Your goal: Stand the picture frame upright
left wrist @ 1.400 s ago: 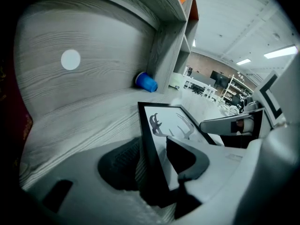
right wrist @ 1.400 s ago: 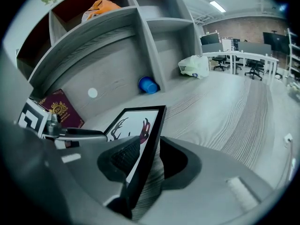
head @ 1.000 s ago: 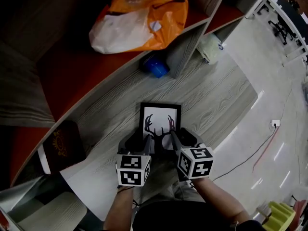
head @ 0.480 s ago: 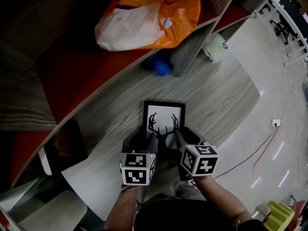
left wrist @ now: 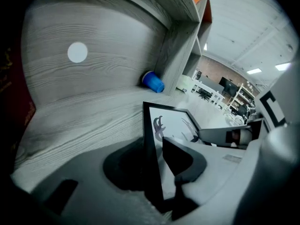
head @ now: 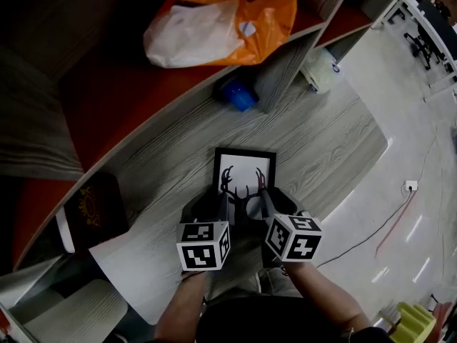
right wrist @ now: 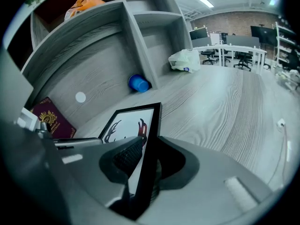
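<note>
Black picture frame [head: 245,171] lies on the counter [head: 321,141], not yet stood; left tool [head: 214,207] and right tool [head: 273,202] are closing round its side edges.

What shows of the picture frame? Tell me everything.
The picture frame is a slim black frame around a white print of dark antlers. It lies face up on the grey woodgrain desk, long sides running away from the person. Its near end sits between the closing jaws of the left gripper and right gripper, one on each side rail; no firm clamp shows yet.
</note>
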